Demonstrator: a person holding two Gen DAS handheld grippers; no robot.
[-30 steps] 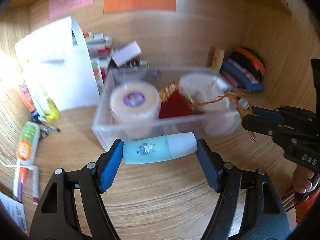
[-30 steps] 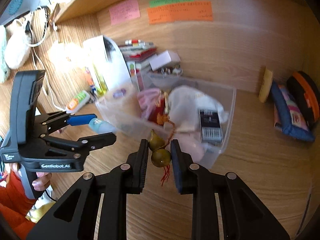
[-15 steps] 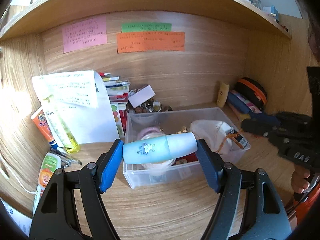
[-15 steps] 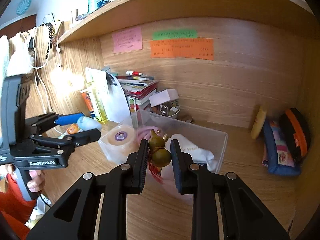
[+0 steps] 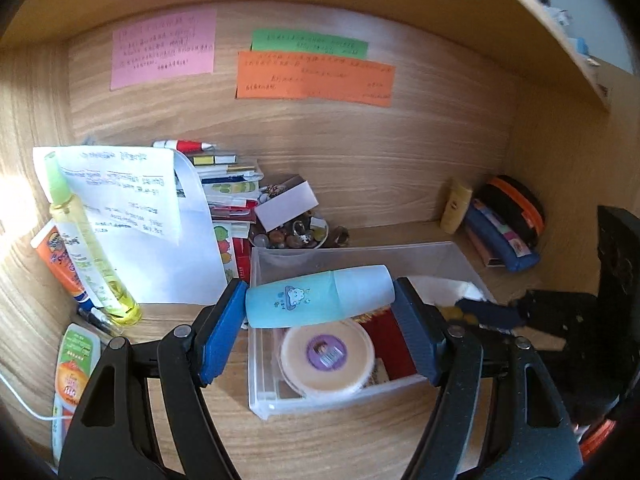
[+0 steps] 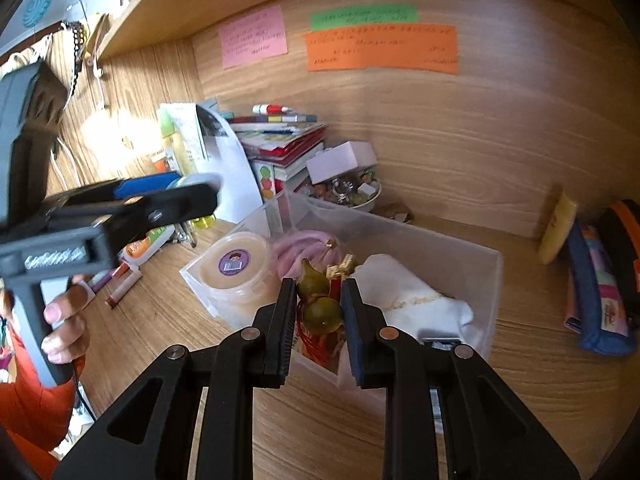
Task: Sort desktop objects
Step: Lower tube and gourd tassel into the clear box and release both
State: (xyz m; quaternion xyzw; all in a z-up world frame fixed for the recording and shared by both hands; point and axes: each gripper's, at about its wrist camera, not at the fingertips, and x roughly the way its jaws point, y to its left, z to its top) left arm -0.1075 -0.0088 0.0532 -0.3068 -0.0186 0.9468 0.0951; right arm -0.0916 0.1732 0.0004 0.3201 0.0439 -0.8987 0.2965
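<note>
My left gripper [image 5: 320, 304] is shut on a teal bottle with a pale cap [image 5: 318, 298], held sideways above the clear plastic box [image 5: 352, 250]. My right gripper [image 6: 320, 312] is shut on a small olive gourd charm [image 6: 320, 304] with red tassel threads hanging below, over the box's near edge [image 6: 494, 276]. The box holds a round cream tub with a purple label [image 5: 326, 354], a pink coil [image 6: 304, 246], a red pouch [image 5: 386, 338] and a white cloth [image 6: 416, 298]. The left gripper also shows in the right wrist view [image 6: 192, 196].
A paper sheet [image 5: 132, 216], a yellow spray bottle [image 5: 86, 248] and tubes [image 5: 74, 364] stand left of the box. Stacked books [image 6: 280, 144], a bowl of trinkets [image 6: 352, 192] behind. Pencil cases [image 6: 596, 280] lie at the right wall. A shelf hangs overhead.
Both grippers have risen and pulled back from the box, each still holding its object; the view now looks down into the box from higher up.
</note>
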